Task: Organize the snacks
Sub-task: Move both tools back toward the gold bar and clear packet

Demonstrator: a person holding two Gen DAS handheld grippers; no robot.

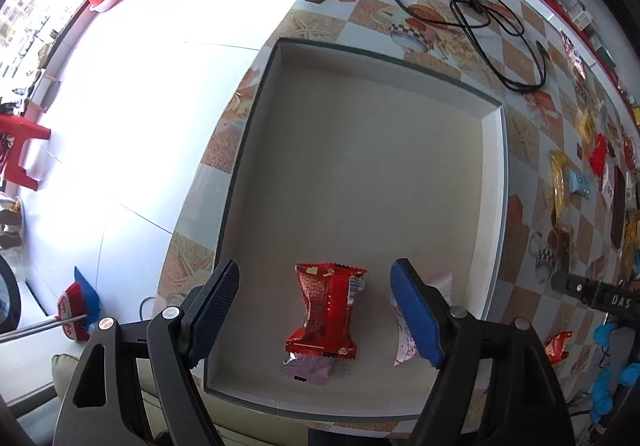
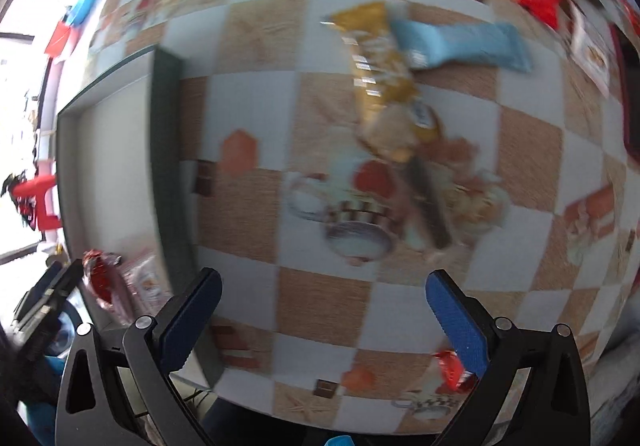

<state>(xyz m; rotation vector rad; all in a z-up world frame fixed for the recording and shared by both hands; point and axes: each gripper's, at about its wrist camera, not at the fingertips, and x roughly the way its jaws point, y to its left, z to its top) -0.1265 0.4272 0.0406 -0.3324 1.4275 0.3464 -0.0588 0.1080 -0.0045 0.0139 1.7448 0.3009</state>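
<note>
Both pairs of jaws are standing wide apart with nothing between them: your left gripper [image 1: 316, 310] is hanging over the near end of the box, and your right gripper [image 2: 322, 316] is hanging over bare checkered cloth to the box's right.

Your tabletop [image 1: 532, 45] is wearing a tan-and-white checkered cover printed with cups and pastries. On it the shallow grey box [image 1: 494, 181] is sitting close to the tabletop's left edge, open side up. A black cable [image 1: 480, 17] is lying in loops beyond the box's far rim.

You are looking at three snacks in the box's near end. A red wrapper [image 1: 326, 310] is lying between your left fingers, partly covering a small silvery packet [image 1: 306, 366] at its near side. A white-pink packet [image 1: 404, 338] is lying just right of it, partly hidden behind your blue pad.

Ahead of your right gripper, a yellow bar [image 2: 380, 77] is lying on the cloth, its far end touching a light-blue bar [image 2: 464, 45]. A small red candy [image 2: 452, 366] is sitting just inside your right finger, on the cloth. That view is blurring, so finer print cannot be read.
</note>
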